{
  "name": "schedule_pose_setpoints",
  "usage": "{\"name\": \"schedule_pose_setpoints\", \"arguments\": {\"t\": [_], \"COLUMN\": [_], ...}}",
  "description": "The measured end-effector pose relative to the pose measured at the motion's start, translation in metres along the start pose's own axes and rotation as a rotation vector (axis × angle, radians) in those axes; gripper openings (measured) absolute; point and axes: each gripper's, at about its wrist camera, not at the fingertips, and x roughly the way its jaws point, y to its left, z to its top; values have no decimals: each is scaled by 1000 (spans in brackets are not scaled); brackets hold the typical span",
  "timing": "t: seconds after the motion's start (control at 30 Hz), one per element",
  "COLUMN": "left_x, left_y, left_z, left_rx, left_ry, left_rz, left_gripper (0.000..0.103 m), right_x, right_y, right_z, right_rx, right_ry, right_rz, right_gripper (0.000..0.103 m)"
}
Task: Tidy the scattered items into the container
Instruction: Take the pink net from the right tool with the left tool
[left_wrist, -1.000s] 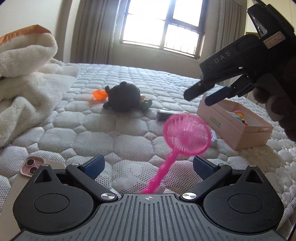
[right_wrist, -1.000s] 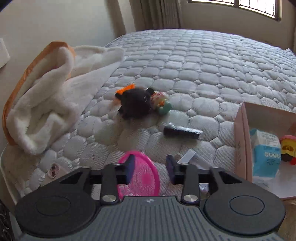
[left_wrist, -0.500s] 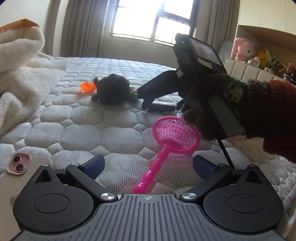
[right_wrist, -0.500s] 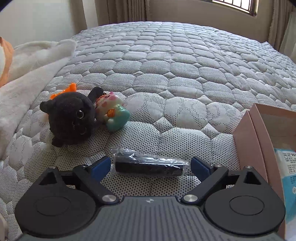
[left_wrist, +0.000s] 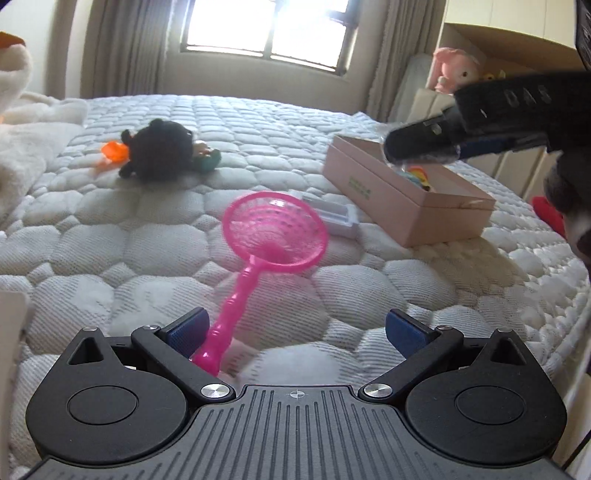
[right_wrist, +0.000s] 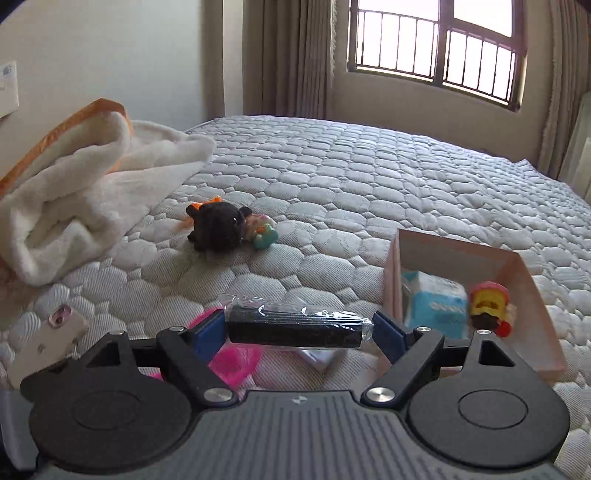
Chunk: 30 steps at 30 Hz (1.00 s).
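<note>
The left gripper (left_wrist: 295, 328) stands wide open over the handle of the pink net (left_wrist: 275, 232) on the mattress (right_wrist: 369, 177), while the right gripper (right_wrist: 299, 330), its jaws closing, grips the black wrapped stick (right_wrist: 293, 326) endwise, raised beside the pink box (right_wrist: 532, 291), and farther lies the black plush toy (right_wrist: 218, 227).

Home bedroom: quilted bare mattress (right_wrist: 369, 177) beneath a barred window (right_wrist: 436, 48) with curtains (right_wrist: 288, 55); folded fleece blanket (right_wrist: 74, 184), plush toys on a side shelf (left_wrist: 454, 70), scattered playthings.
</note>
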Motion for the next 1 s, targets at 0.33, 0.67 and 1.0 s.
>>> {"name": "schedule_pose_setpoints", "arguments": {"t": [0.33,0.67,1.0], "left_x": [-25,-5,68], "left_y": [-48,-39,-37], "left_z": [-20,29,53], "left_rx": [106,170,195], "left_ry": [30,-45,69], "left_rz": [110,346,380], "left_gripper": [103,103,103], "right_x": [-38,-61,-66], "right_y": [-38,-31,-33], "right_z": [-111,-162,-183], "right_rx": [48,32,0], "right_ry": [-32,-164,-193], "right_rz": [-83,-92,-69], "right_gripper": [85,85,85]}}
